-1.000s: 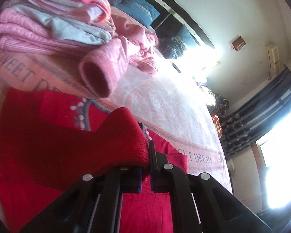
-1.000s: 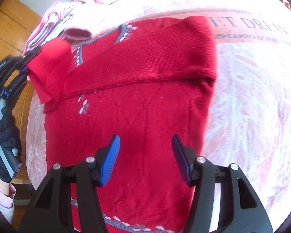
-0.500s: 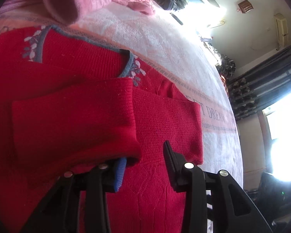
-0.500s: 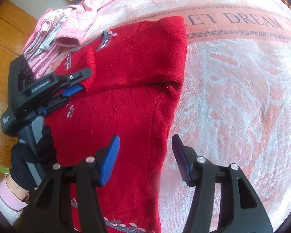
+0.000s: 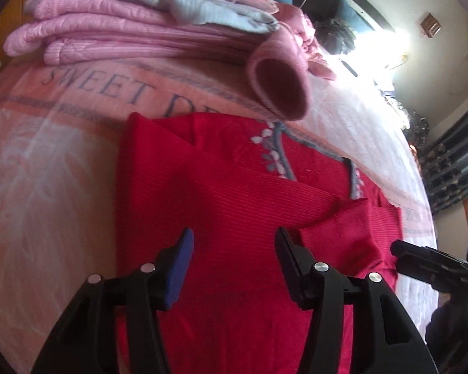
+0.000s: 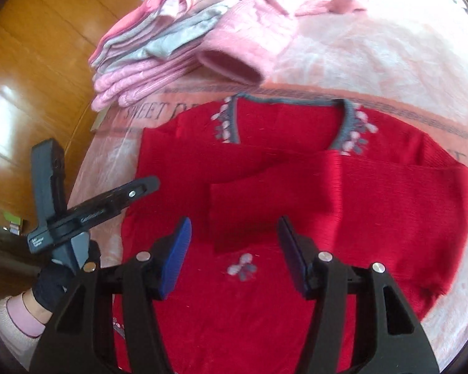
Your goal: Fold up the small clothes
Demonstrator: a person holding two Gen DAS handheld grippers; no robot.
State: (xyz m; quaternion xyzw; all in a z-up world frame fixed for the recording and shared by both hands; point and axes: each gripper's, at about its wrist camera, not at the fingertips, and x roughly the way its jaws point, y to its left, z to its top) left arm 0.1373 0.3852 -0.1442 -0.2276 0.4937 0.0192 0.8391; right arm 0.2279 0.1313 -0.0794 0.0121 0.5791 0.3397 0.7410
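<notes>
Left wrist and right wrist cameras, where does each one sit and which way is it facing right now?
Left wrist: on the left gripper, open, low over the red sweater, facing the stack of folded clothes; the right gripper's tip shows at right.
Right wrist: on the right gripper, open, looking down on the sweater; the left gripper and gloved hand show at left.
Shared: sweater, stack, pink sleeve, bedspread.

The red sweater (image 6: 374, 218) is ribbed matt knit. The bedspread (image 5: 46, 171) beneath looks a soft, fuzzy fleece. At upper left of the right wrist view, the wooden floor (image 6: 31, 71) shines glossy. Gripper fingers (image 6: 174, 249) seem matt plastic.
</notes>
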